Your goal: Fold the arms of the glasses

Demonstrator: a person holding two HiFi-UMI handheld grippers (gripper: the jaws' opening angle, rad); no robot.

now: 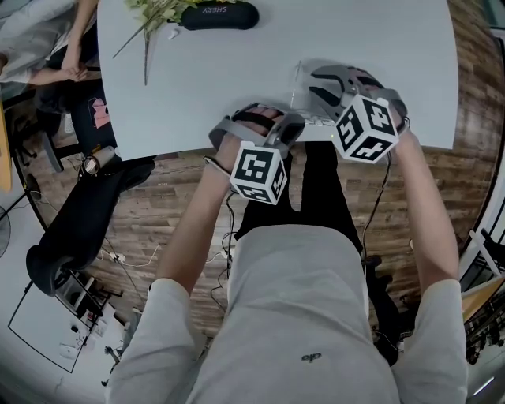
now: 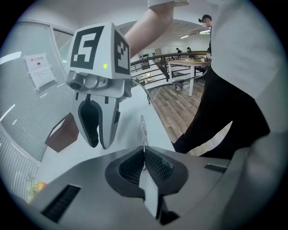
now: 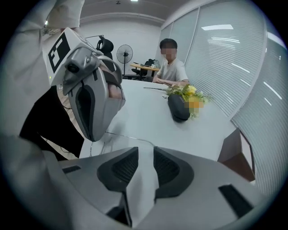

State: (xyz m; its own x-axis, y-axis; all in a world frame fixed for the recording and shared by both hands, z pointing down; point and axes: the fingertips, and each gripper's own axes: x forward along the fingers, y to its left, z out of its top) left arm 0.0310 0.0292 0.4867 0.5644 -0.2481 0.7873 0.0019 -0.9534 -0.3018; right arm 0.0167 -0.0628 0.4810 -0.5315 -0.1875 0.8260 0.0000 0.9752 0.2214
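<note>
Pinches thin wire frame of glasses (image 2: 142,134) in left gripper (image 2: 144,149), jaws clenched on it | holds right gripper (image 3: 146,150) slack just beside, jaws apart, only tabletop between | keeps glasses at near edge of white table (image 1: 355,47) | notes black case (image 1: 219,16) and flowers (image 1: 158,12) at far edge, well apart

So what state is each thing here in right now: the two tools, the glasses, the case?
Left tool: shut on the glasses.
Right tool: open, gripping nothing.
Glasses: held by the left tool; whether the arms are folded is unclear.
Case: closed.
</note>
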